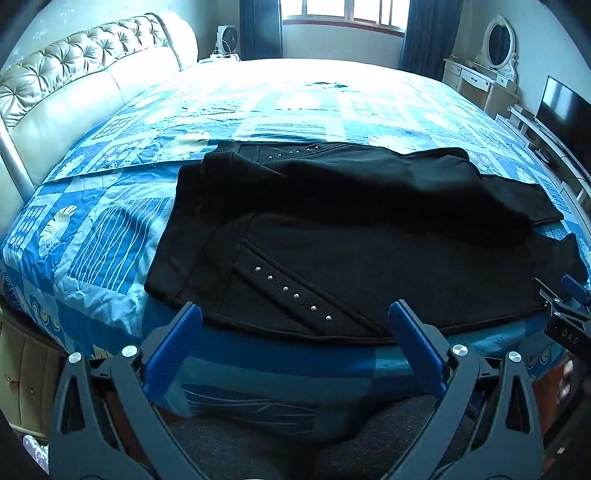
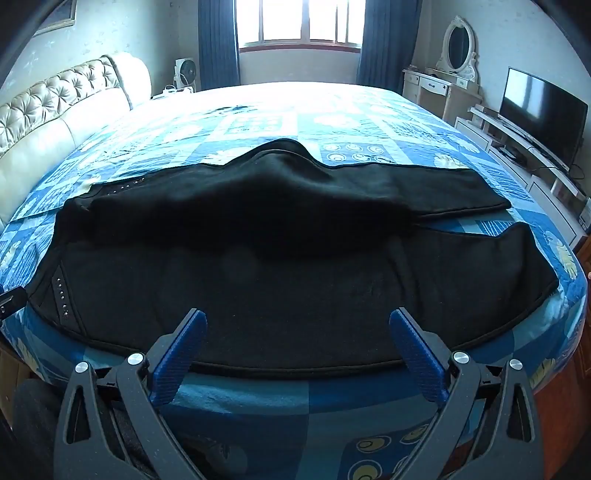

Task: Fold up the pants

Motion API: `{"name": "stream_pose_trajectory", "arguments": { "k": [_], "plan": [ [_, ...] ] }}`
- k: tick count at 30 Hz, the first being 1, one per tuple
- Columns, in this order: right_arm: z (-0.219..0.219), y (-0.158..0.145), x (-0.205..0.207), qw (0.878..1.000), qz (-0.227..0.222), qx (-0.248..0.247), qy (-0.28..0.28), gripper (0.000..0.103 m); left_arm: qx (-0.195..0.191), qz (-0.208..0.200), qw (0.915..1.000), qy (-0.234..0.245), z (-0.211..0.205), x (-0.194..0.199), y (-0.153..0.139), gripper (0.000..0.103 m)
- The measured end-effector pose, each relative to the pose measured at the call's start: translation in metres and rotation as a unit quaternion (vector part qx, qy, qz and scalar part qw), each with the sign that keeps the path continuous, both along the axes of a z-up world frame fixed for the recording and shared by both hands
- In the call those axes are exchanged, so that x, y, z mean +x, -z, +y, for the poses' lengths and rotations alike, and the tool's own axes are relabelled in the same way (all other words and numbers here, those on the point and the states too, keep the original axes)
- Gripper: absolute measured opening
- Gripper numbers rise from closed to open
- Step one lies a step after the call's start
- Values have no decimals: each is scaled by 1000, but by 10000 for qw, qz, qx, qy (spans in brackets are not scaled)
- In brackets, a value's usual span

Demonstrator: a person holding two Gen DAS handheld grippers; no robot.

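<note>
Across the room's middle spreads a wide bed (image 2: 303, 110), covered by a blue patchwork quilt (image 1: 110, 229) printed with shells, stripes and circles. Its cream tufted headboard (image 1: 74, 74) runs along the left side in both views. At the far wall, a bright window (image 2: 299, 22) sits between dark blue curtains (image 2: 216, 40). To the right stand a flat television (image 2: 543, 110) on a low white stand and a cream dressing table with an oval mirror (image 2: 458, 42). A small white fan (image 2: 184, 72) stands by the far left corner of the bed.

On the near part of the quilt lie the black pants (image 2: 280, 280), spread lengthwise along the bed's near edge. The waist end is to the left and the two legs reach right, the far leg lying partly rumpled over the near one. A slanted row of small silver studs (image 1: 291, 291) marks the near pocket, with a second row on the far one.

Closest to each camera, the left tongs (image 1: 295, 325) hang spread wide over the pants' near hem by the studded pocket, gripping nothing. The right tongs (image 2: 297, 330) likewise stand wide apart over the near hem further right, empty. Neither pair's blue pads (image 2: 177, 362) visibly press the cloth.
</note>
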State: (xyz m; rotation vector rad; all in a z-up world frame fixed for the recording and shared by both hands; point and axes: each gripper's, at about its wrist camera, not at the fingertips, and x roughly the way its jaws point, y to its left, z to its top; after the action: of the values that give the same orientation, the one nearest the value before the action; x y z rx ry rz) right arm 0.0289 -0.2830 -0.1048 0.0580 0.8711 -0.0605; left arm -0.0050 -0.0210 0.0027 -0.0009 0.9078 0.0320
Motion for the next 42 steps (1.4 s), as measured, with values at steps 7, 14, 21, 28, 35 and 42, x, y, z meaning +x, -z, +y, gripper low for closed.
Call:
{"name": "stream_pose_trajectory", "arguments": {
  "k": [7,14,21,28,35,42],
  "plan": [
    [0,3,2,10000,27,2,-10,99,30,39,10000,73,-1,-1,3,101],
    [-1,6,2,10000,64,9,8,99,57,37,9999,76,-2,-1,5,101],
    [0,9,3,9999,99,-6,-18,99,51,70,9999,69,0,0,7,101],
    [0,11,2,9999,134,-11,-31,99,71,70,9999,98,0,-1,7,101],
    [0,11,2,9999,139,9,-9,99,83,53,9999,109,-2,-2,7,101],
    [0,11,2,9999,147,16,-16,99,74,69,9999,133,-4,-2,7,101]
  ]
}}
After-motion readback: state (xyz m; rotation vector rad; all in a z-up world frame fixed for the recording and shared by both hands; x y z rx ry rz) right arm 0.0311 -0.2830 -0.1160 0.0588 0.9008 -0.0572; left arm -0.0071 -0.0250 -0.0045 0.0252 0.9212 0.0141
